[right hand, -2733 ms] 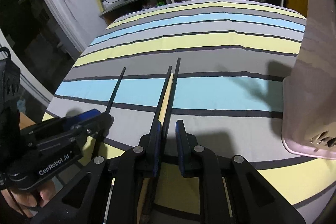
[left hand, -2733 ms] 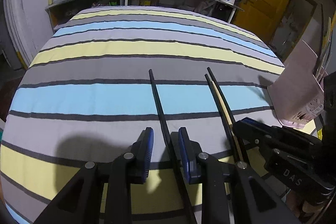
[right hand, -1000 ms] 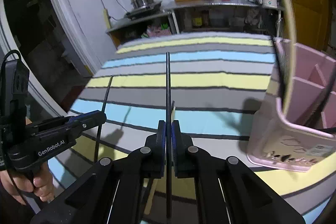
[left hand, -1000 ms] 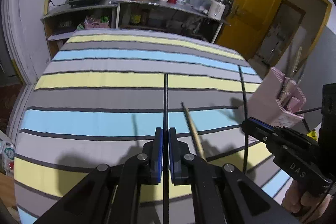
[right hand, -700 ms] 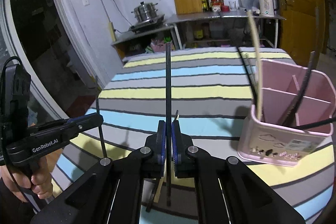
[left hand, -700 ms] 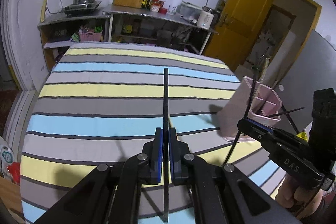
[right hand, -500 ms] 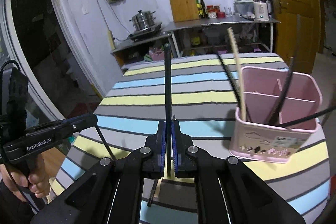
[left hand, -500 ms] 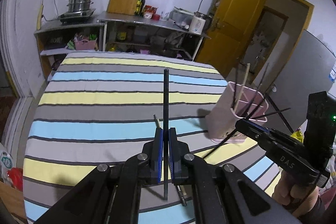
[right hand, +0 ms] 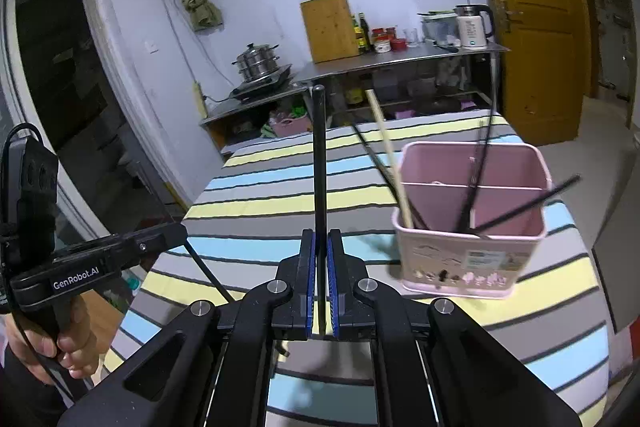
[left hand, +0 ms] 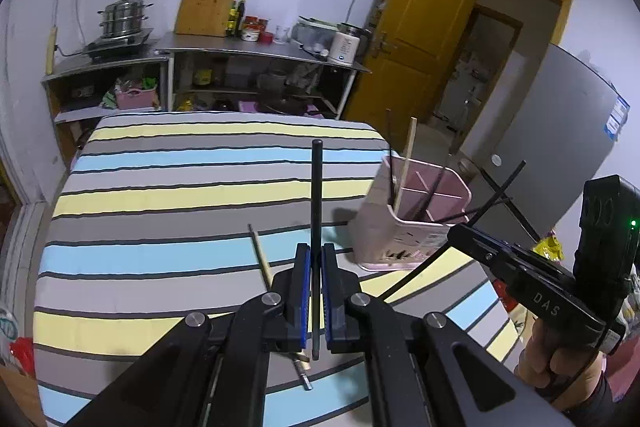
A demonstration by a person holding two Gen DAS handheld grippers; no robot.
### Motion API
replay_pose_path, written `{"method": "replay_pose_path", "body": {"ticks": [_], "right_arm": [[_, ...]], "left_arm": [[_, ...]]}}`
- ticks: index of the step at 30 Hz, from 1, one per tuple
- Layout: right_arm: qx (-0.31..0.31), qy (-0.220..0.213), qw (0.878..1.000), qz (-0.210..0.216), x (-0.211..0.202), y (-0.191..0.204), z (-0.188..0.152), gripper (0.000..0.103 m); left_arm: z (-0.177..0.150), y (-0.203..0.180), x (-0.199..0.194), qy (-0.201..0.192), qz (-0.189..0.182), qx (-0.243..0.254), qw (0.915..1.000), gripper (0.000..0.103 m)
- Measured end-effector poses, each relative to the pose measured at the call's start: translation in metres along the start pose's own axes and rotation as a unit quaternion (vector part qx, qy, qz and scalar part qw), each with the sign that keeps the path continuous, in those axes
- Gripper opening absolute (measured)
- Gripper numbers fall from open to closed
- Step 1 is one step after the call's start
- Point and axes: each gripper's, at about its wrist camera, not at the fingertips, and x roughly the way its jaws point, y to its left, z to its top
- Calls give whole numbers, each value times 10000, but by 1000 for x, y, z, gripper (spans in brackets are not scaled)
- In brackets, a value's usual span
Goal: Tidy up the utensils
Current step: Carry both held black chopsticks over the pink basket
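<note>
My left gripper (left hand: 315, 259) is shut on a black chopstick (left hand: 317, 195) and holds it well above the striped table (left hand: 160, 195). My right gripper (right hand: 321, 247) is shut on another black chopstick (right hand: 319, 163), also raised. A pink divided holder (right hand: 472, 227) stands at the table's right side with several black chopsticks and one wooden one in it; it also shows in the left wrist view (left hand: 412, 223). A wooden chopstick (left hand: 262, 263) lies on the cloth below the left gripper. The right gripper (left hand: 480, 247) shows in the left view and the left gripper (right hand: 168, 233) in the right view.
Steel shelves (left hand: 256, 67) with a steamer pot (left hand: 122, 21), a cutting board, bottles and a kettle stand behind the table. A yellow door (left hand: 424, 39) is at the back right. A grey fridge (left hand: 560, 131) stands to the right.
Both grippers closed on a black chopstick each and lifted them high off the cloth. The wooden chopstick stayed on the table.
</note>
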Motion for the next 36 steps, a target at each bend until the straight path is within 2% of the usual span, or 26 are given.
{"method": "replay_pose_path", "body": {"ticks": [11,24,31,36], "right_arm": [[264,-197,9989,-323,-28,-34,2,6],[260,-921,9936,-605,-66,-54,52,6],[195,-1209,9898,-735,-71,-58,74,6],[189,-1229,9890,-801,-60,-62,80,6]], "left_arm": [[10,-42,26,164,-382,219,9989,5],[77,-92,25,-373,-671,586,9953,5],[109,-107,32,-584,-670,657,9939,5],[124,-117,50,-644,-558,776,9933,5]]}}
